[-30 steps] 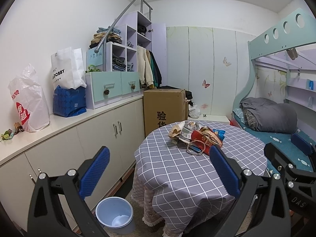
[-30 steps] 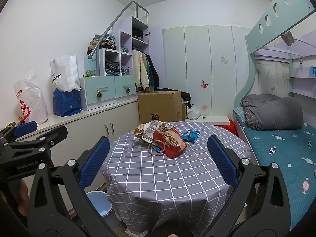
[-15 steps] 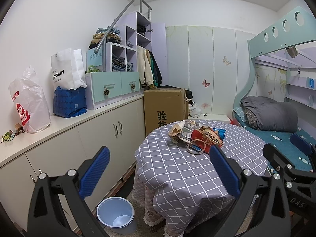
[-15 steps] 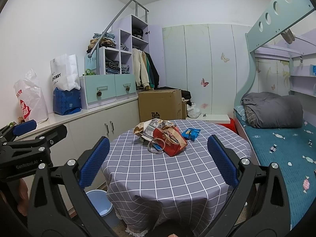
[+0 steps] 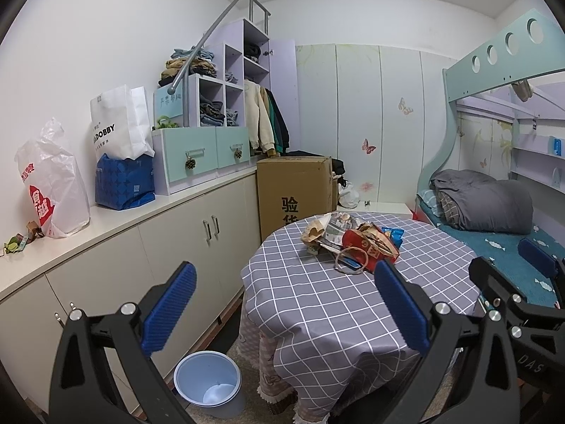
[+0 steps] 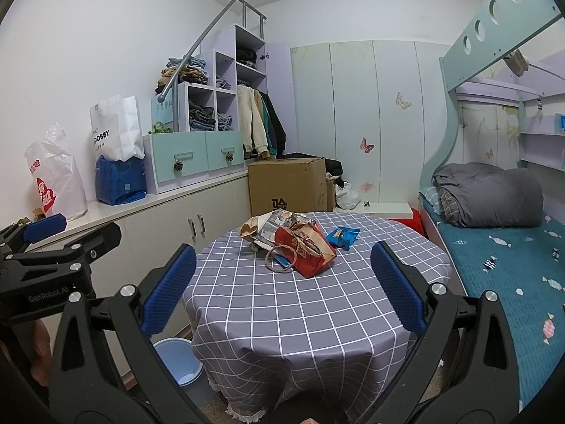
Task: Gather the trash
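A pile of trash lies on the round table with the grey checked cloth (image 6: 300, 311): a red paper bag (image 6: 310, 252) with a rope handle, crumpled newspaper (image 6: 275, 224) and a blue snack wrapper (image 6: 342, 236). The pile also shows in the left wrist view (image 5: 356, 243). A light blue waste bin (image 5: 208, 385) stands on the floor left of the table; the right wrist view shows it too (image 6: 178, 364). My left gripper (image 5: 282, 304) is open and empty, short of the table. My right gripper (image 6: 282, 286) is open and empty, in front of the table.
A white counter (image 5: 116, 215) with cabinets runs along the left wall, bearing plastic and paper bags. A cardboard box (image 5: 295, 190) stands behind the table. A bunk bed (image 6: 501, 247) with a grey duvet fills the right side.
Both grippers have drifted slightly closer to the table; the trash pile sits a little nearer in both views. Both stay open.
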Tool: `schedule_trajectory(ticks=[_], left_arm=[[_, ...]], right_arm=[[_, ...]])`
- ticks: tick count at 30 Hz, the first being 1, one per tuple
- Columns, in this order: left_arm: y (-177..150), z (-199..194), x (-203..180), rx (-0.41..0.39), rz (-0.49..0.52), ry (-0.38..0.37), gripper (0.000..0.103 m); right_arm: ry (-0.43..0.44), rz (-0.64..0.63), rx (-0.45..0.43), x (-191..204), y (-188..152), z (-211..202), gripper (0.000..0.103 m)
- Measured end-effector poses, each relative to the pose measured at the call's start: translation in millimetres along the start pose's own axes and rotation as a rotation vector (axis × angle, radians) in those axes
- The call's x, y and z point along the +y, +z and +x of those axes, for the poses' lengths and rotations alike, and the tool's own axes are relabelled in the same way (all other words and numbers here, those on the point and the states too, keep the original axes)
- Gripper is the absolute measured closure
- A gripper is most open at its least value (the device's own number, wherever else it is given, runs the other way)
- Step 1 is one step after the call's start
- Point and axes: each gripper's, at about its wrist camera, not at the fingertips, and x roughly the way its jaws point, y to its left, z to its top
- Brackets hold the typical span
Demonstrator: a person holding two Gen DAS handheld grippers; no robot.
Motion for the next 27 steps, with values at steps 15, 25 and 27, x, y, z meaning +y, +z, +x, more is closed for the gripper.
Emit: schedule_trajectory(ticks=[15,25,27], left_arm=[[-3.9,1.5,-0.5,0.01,0.003,-0.004,0.004],[-2.1,3.1,-0.1,0.015,0.005,-0.003,0.004],[-2.6,2.9,0.3,0.015,0.004,-0.004,0.004]], right_arm=[[0.007,-0.021,-0.016,1.1,1.5,-0.1,0.006],[0.009,-0.027,-0.026,2.2,2.0,1.5,0.006],[0.008,-0.032,-0.027,2.4,2.0,1.4,0.006]])
